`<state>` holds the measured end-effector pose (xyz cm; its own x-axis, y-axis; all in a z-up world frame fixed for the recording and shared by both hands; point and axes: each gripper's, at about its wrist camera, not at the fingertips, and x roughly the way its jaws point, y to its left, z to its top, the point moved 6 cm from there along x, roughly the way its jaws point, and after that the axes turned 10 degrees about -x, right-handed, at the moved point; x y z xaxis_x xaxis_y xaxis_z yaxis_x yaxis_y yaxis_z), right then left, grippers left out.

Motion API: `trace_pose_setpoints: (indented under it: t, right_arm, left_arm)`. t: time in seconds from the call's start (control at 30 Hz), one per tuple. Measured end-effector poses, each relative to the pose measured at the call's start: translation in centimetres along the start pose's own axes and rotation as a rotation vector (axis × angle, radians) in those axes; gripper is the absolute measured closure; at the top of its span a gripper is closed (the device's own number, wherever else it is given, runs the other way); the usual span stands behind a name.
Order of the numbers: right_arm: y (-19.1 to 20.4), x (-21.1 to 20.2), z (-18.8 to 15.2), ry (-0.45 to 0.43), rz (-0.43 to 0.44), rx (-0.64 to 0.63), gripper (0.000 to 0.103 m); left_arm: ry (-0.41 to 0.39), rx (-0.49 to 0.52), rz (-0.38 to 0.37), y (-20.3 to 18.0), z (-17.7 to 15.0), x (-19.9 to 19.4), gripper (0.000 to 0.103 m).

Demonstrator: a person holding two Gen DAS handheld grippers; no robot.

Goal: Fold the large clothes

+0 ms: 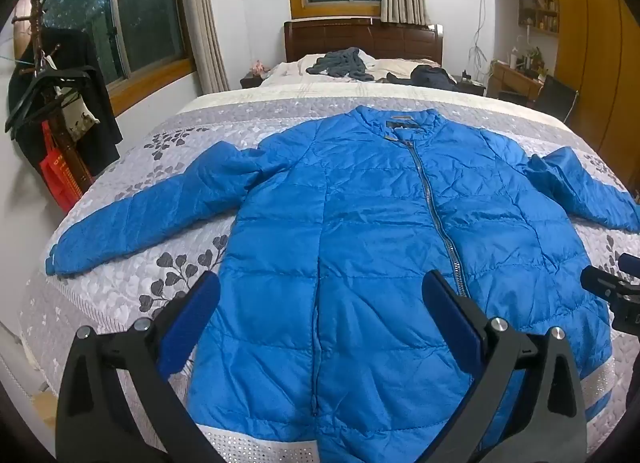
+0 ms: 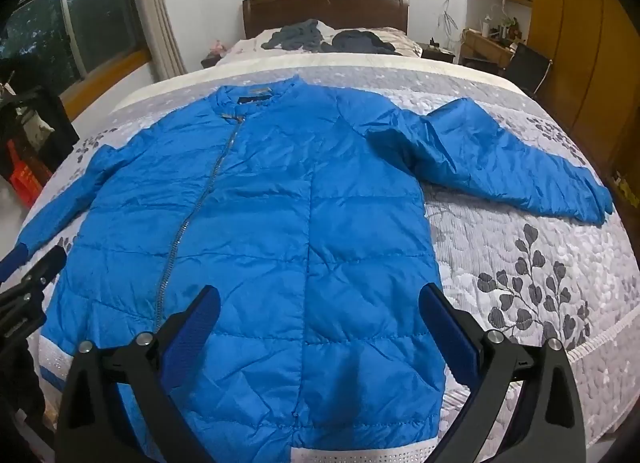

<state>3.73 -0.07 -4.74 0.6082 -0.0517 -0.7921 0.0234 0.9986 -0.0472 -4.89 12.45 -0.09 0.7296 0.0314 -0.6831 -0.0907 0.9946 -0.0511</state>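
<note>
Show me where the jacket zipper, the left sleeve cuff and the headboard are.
jacket zipper [image 1: 436, 215], left wrist view, middle of the teeth.
left sleeve cuff [image 1: 54, 259], left wrist view, sleeve end.
headboard [image 2: 360, 11], right wrist view, wooden panel.

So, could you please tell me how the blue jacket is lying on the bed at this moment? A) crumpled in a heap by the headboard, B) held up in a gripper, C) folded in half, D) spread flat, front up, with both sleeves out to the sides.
D: the blue jacket lies flat on the bed, zipper up, sleeves out, both grippers open above it.
</note>
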Motion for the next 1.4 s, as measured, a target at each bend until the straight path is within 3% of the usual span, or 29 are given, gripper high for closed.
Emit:
trace_pose_setpoints:
  t: [1.4]
  right_arm:
    - [0.89,-0.14,0.29,-0.019,0.033,-0.016,0.004]
  left_arm:
    - [0.003,0.001,0.000,-0.09,-0.06,0.25,0.003]
